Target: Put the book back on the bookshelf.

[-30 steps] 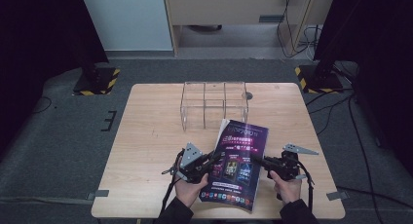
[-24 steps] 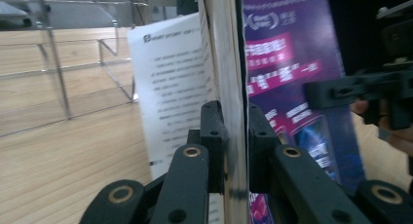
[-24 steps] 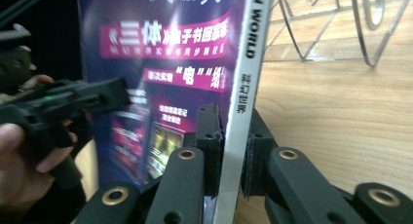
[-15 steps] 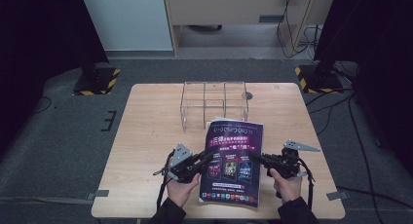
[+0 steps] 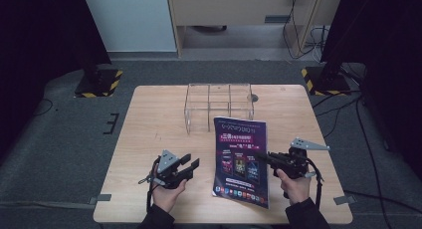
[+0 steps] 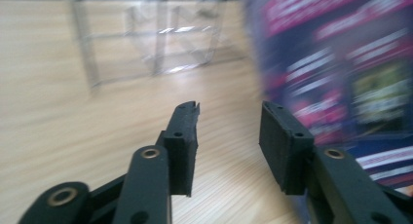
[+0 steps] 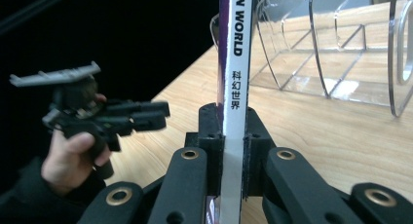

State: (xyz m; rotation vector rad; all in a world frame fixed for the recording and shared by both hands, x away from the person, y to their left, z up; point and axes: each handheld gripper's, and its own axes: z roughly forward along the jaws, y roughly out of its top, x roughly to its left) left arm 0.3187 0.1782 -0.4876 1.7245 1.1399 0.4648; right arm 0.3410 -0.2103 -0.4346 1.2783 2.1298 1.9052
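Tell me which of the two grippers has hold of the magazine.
The right gripper: its jaws are clamped on the magazine at its spine. The left gripper has just been opening, with nothing between its jaws, and sits apart from the magazine.

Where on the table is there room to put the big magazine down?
Bare wood lies left of the clear rack, out to the table's left edge, and along the far right edge beyond the magazine. It is crowded in the near middle, between the left gripper and the right gripper.
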